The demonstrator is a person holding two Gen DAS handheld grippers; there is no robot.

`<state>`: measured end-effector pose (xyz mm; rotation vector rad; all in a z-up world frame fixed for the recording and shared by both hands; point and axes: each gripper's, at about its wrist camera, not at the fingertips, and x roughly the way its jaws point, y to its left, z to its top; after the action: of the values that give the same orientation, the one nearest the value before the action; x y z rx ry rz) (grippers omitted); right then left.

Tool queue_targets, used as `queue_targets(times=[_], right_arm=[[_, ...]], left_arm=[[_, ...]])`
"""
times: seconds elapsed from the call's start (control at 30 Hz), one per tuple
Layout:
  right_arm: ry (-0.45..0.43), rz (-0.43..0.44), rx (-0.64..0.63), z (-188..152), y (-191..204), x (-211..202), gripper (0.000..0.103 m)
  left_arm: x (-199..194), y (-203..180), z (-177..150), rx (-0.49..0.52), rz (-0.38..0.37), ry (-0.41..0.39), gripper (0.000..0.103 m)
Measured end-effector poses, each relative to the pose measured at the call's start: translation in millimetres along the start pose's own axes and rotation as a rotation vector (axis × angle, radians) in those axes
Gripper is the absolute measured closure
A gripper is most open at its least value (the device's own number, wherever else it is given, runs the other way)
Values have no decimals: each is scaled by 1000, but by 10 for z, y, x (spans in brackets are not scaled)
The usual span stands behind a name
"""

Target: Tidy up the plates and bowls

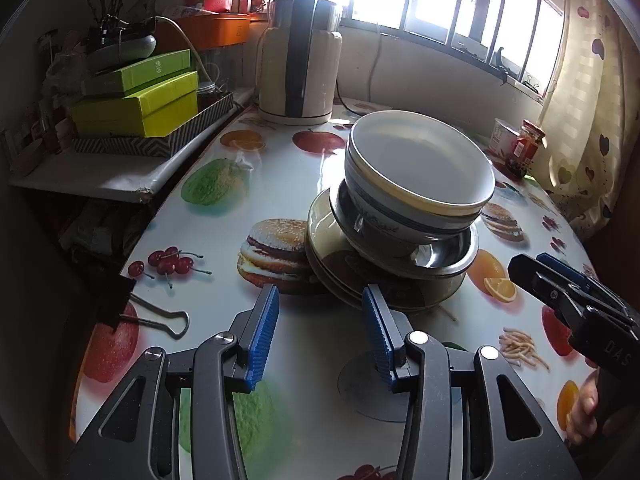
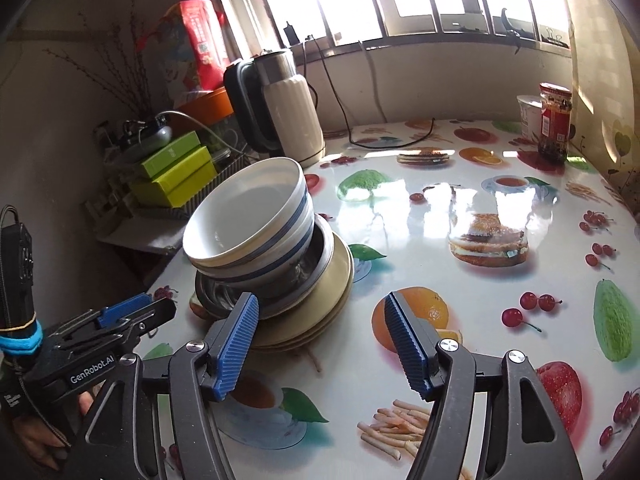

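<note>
Fruit-print table [image 2: 460,216], stacked bowls [image 2: 256,224] on plates [image 2: 320,312]; binder clip [image 1: 156,312] in left view only; both tools released.

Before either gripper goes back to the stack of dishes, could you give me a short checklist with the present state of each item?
1. Left gripper empty, jaws apart: ok.
2. Right gripper empty, jaws apart: ok.
3. White bowls sit level: not ok, they tilt inside the metal bowl.
4. Metal bowl centred on the beige plates: not ok, it sits off to one side.
5. Bare table beside the stack: ok.
6. Kettle and its cord apart from the stack: ok.
</note>
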<state>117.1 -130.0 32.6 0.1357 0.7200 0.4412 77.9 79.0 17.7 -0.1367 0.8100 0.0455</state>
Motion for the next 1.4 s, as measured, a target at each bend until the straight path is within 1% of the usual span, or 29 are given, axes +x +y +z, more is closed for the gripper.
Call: queue_targets(times=[0.1, 0.23, 0.37, 0.47, 0.53, 0.67, 0.93, 1.4], right_arm=[[9, -36, -15, -76, 27, 3, 32], [32, -53, -5, -170, 31, 22, 29], [66, -96, 13, -275, -3, 64, 26], [99, -112, 29, -351, -48, 121, 26], [114, -113, 32, -390, -63, 152, 26], [143, -143, 22, -442, -62, 218, 26], [177, -174, 15, -509, -81, 302, 26], [179, -213, -16, -548, -20, 322, 22]], left_arm=[[12, -50, -91, 28, 35, -7, 58], [71, -75, -205, 24, 39, 20, 58], [156, -104, -326, 24, 51, 59, 58], [214, -125, -386, 27, 55, 86, 58], [233, -141, -401, 34, 61, 92, 58], [269, -181, -425, 40, 56, 108, 58], [281, -252, -449, 62, 77, 102, 57], [278, -262, -455, 47, 93, 91, 57]])
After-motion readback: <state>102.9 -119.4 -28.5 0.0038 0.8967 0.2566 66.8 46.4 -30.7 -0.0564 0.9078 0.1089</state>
